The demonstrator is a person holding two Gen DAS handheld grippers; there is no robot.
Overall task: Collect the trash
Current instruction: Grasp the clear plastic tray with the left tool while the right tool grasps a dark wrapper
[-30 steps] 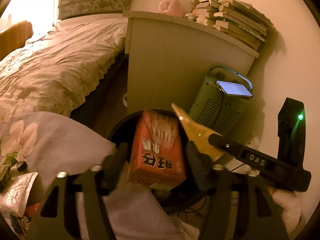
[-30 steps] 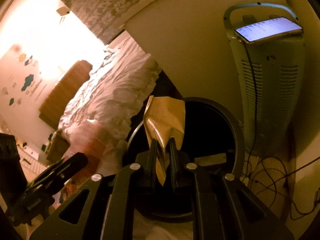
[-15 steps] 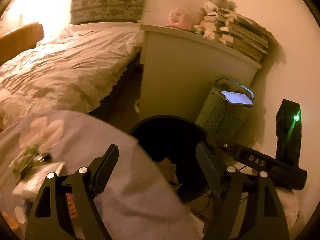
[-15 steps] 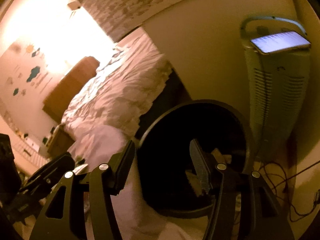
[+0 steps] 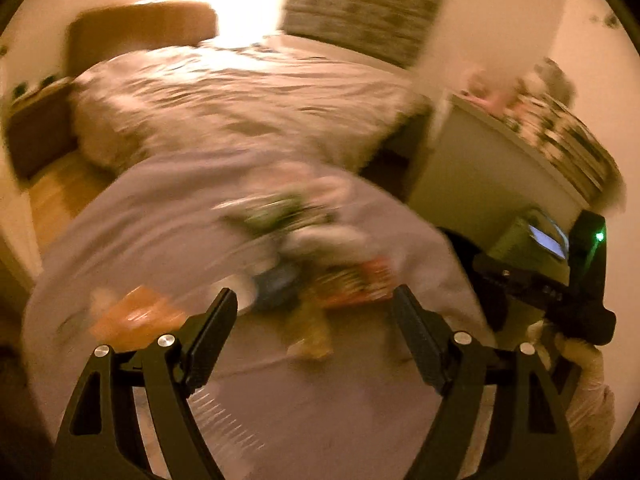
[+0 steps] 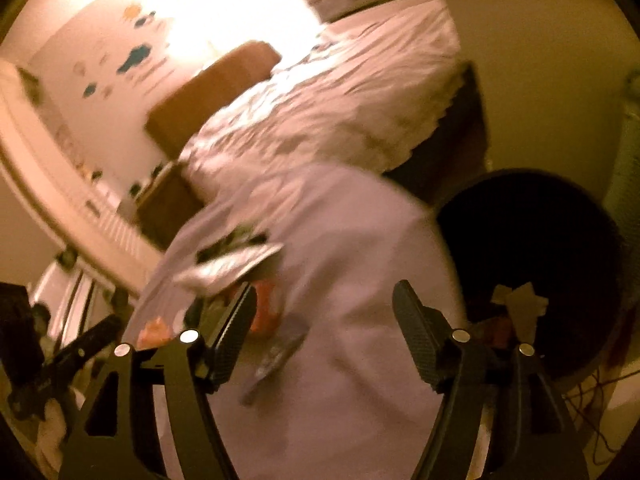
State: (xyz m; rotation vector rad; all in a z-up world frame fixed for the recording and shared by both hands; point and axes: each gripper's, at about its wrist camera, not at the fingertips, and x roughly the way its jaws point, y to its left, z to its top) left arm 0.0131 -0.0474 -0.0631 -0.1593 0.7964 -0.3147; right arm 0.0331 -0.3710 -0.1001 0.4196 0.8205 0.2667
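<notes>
Blurred trash lies on a cloth-covered table [image 5: 168, 216]: an orange wrapper [image 5: 132, 316], a red-orange packet [image 5: 360, 280], a blue item [image 5: 276, 284] and green-white wrappers [image 5: 280, 212]. My left gripper [image 5: 314, 304] hangs open and empty above this heap. My right gripper [image 6: 324, 300] is over the table's right part; its jaws are opening with nothing between them. A silver wrapper [image 6: 228, 268] lies to its left. The black bin [image 6: 532, 248] stands at the right, with a gold wrapper [image 6: 520, 304] inside. The right gripper's body [image 5: 560, 288] shows at the right of the left wrist view.
A bed [image 5: 240, 104] with a rumpled cover fills the background. A pale cabinet [image 5: 480, 168] carries stacked books [image 5: 560, 136]. A green heater [image 5: 524, 236] with a lit phone [image 5: 548, 240] stands by the bin. Cables [image 6: 592, 392] lie on the floor. The left gripper's body [image 6: 52, 364] shows lower left.
Both grippers let their packets fall into the bin, opened wide, and swung left from the bin to the table with the trash on it.
</notes>
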